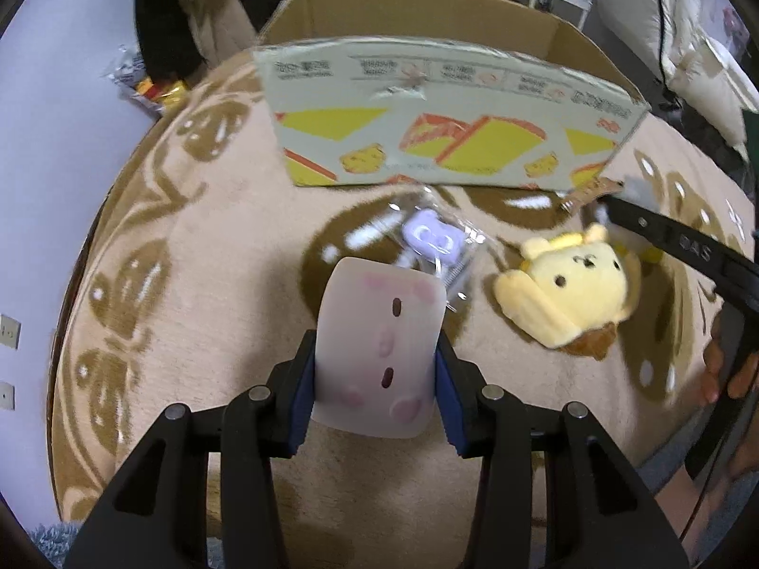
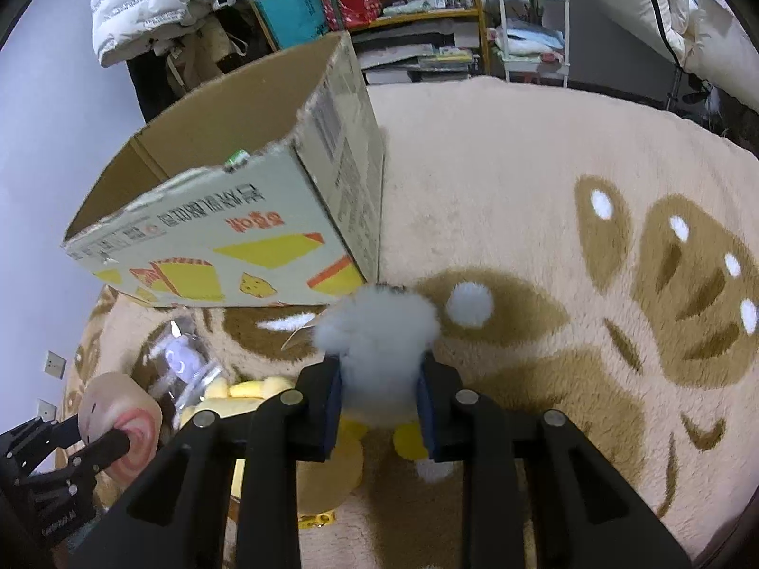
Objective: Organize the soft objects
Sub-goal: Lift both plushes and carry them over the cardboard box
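On the big beige rug with brown patterns we've got one open cardboard box sitting toward the far edge, printed with yellow and orange shapes; nothing inside it shows from either camera.

Next down in size, our two grippers. We've got the left gripper partly closed, blue pads pressed on both sides of a pale squishy toy with pink blotches and a little face. It's lifted off the rug. The right gripper is closed narrower, clamped on a fluffy white plush with yellow feet, just in front of the box's near corner.

Counting soft stuff: four in all. Two are held, and two are lying on the rug just in front of the box: one yellow bear plush and one small purple toy in a clear bag, which sit side by side.

View differences: the left wrist camera shows the bear's face and some fingers wrapped around the right gripper's handle, but the white plush is only a blur there. The right wrist camera shows that plush clearly, while the bear is mostly hidden behind the gripper.
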Available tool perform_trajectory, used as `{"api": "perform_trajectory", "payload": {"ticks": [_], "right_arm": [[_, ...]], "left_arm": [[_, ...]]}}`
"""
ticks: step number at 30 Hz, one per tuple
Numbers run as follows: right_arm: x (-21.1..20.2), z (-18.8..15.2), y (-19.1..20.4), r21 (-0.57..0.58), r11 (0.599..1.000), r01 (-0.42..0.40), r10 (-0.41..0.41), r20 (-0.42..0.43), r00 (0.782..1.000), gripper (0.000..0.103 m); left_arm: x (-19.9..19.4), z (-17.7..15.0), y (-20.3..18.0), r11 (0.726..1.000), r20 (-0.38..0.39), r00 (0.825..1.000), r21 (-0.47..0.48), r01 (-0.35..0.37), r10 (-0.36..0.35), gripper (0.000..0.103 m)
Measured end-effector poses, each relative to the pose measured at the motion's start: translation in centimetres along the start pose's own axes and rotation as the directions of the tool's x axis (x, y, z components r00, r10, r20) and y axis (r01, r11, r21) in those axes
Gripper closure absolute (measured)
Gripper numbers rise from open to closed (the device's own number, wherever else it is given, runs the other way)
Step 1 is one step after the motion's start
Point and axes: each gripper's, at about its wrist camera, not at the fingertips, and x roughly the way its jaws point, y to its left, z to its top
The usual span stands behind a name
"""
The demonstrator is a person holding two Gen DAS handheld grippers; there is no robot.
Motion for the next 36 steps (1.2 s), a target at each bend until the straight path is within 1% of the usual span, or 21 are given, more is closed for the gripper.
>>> {"api": "perform_trajectory", "payload": {"ticks": [4,7,10,13,15,17,20,21,25,28,29,30,32,33,34,35,36], "right_arm": [[-1.0,0.1,0.1,-0.002,1.0,-0.013,0.013,0.035,0.999,0.075],[-2.3,0.0,0.3,-0.013,0.999,-0.032,0.033,0.079,0.996,0.075],[-3.4,-0.2,0.6,-0.02,0.998,-0.053,0.055,0.114,0.992,0.075],[-4.8,-0.3,1.4,-0.052,0.996,-0.074,0.081,0.166,0.983,0.075],[-6.0,-0.5,2.3,-0.089,0.993,-0.077,0.094,0.215,0.972,0.075],[-7.5,-0.5,3.0,-0.136,0.987,-0.084,0.118,0.271,0.955,0.075],[-9.2,-0.6,3.9,-0.187,0.978,-0.088,0.146,0.324,0.935,0.075],[-9.5,-0.5,4.1,-0.196,0.976,-0.09,0.153,0.332,0.931,0.075],[-10.8,-0.1,4.9,-0.229,0.968,-0.106,0.184,0.355,0.917,0.075],[-12.2,0.0,5.5,-0.257,0.962,-0.096,0.195,0.394,0.898,0.077],[-12.7,0.2,5.7,-0.266,0.959,-0.095,0.2,0.404,0.893,0.085],[-13.2,0.5,6.0,-0.276,0.957,-0.091,0.204,0.414,0.887,0.088],[-13.8,0.9,6.4,-0.289,0.953,-0.09,0.212,0.427,0.879,0.088],[-14.1,1.0,6.5,-0.292,0.952,-0.091,0.217,0.436,0.873,0.09],[-14.1,1.1,6.6,-0.294,0.951,-0.097,0.224,0.435,0.872,0.092],[-13.8,1.3,6.6,-0.293,0.951,-0.101,0.223,0.422,0.879,0.093],[-13.2,1.5,6.6,-0.285,0.954,-0.095,0.209,0.4,0.892,0.093]], "left_arm": [[0.0,0.0,0.5,0.999,0.01,1.0,-0.023,-0.023,0.024,0.061],[-0.3,-0.1,0.4,1.0,0.016,1.0,-0.02,-0.012,0.012,0.062],[-1.1,-0.3,0.3,0.999,0.051,0.998,-0.011,-0.039,0.039,0.062],[-1.8,-0.2,0.4,0.998,0.087,0.995,-0.019,-0.056,0.057,0.062],[-2.5,-0.2,0.5,0.998,0.116,0.991,-0.03,-0.062,0.065,0.062],[-3.9,-0.1,0.7,0.996,0.176,0.981,-0.043,-0.076,0.082,0.062],[-5.9,-0.1,1.0,0.995,0.268,0.959,-0.057,-0.083,0.095,0.062],[-6.6,-0.1,1.0,0.995,0.291,0.952,-0.062,-0.084,0.098,0.062],[-8.2,0.2,1.3,0.993,0.338,0.934,-0.066,-0.101,0.117,0.062],[-9.4,0.5,1.5,0.993,0.37,0.921,-0.065,-0.103,0.119,0.062],[-9.8,0.7,1.6,0.993,0.379,0.918,-0.067,-0.099,0.118,0.062],[-10.2,1.0,1.7,0.993,0.39,0.913,-0.073,-0.097,0.118,0.062],[-10.8,1.3,1.8,0.992,0.405,0.907,-0.078,-0.095,0.119,0.061],[-11.1,1.6,1.9,0.992,0.414,0.902,-0.08,-0.097,0.122,0.061],[-11.1,1.8,2.0,0.991,0.418,0.899,-0.083,-0.101,0.127,0.061],[-11.0,2.0,2.1,0.991,0.417,0.899,-0.088,-0.105,0.132,0.061],[-10.9,2.1,2.3,0.99,0.411,0.901,-0.094,-0.107,0.136,0.061]]}}
